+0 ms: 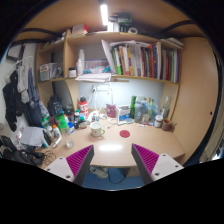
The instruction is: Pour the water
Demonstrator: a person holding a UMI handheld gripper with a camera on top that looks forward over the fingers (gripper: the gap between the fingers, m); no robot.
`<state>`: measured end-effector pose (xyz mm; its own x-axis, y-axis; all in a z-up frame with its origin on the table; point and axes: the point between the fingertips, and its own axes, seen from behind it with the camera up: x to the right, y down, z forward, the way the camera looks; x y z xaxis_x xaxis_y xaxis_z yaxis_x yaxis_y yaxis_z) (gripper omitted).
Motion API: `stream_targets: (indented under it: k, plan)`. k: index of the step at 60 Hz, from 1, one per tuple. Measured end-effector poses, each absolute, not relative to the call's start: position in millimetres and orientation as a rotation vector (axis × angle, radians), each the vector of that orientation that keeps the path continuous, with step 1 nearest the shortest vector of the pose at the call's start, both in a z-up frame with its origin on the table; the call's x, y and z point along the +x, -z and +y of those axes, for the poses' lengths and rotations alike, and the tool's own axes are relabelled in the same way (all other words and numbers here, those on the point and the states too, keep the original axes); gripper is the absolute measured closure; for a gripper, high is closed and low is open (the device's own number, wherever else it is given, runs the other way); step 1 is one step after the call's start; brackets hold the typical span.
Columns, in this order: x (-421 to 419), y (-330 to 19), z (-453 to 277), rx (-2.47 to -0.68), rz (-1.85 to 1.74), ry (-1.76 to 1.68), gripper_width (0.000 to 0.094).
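Claw raised well back from cluttered bench; pour not yet begun.

Claw [108,160] held apart, nothing between the pink pads [82,157], aimed along the bench [120,150] toward the far clutter. Bare near strip of bench, presumably kept free as working room. White cup [97,128] standing upright just left of centre, apart from a red round coaster [125,133] to its right; likely the receiving vessel, though not certain. Bottles [143,110] grouped at far right against the shelf base, one probably the water source; contents not discernible. Books [140,60] on shelf above, lamp [104,14] lit overhead. Left side crowded with small containers, out of the approach line.
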<state>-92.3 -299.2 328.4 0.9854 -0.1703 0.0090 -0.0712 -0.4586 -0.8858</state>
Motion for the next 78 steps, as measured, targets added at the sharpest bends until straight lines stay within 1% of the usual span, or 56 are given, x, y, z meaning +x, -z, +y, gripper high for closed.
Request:
stream_targets:
  k: [8,15,24,33,41,54,57,61,69,72,73,74,75,78]
  plan:
    - [-126,-286,-265,-2.039,0.127,0.042,0.0096]
    - [-164,-238,-218,-2.025,0.054,-0.010,0.0096]
    - [-245,-174,-147,-1.971,-0.087,-0.148,0.0093]
    - [-322,-121,-78,-1.915,-0.216,-0.233,0.0088]
    - [-357,-93,-11,-1.869,-0.262,-0.229,0.0090]
    - [-379,-79,68,-1.795,-0.280,-0.216,0.0096]
    - [-381,-76,79,-1.783,-0.304,-0.210,0.0130]
    - [-390,-63,85,-1.800,-0.343,-0.229,0.0428]
    - [-389,-68,89,-1.762,-0.323,-0.220,0.0476]
    - [-389,-66,89,-1.777,-0.323,-0.221,0.0502]
    - [-390,-66,89,-1.787,-0.323,-0.227,0.0543]
    - [-390,-66,90,-1.796,-0.322,-0.234,0.0529]
    - [-390,-65,90,-1.806,-0.320,-0.239,0.0551]
    - [-390,-64,92,-1.835,-0.312,-0.255,0.0559]
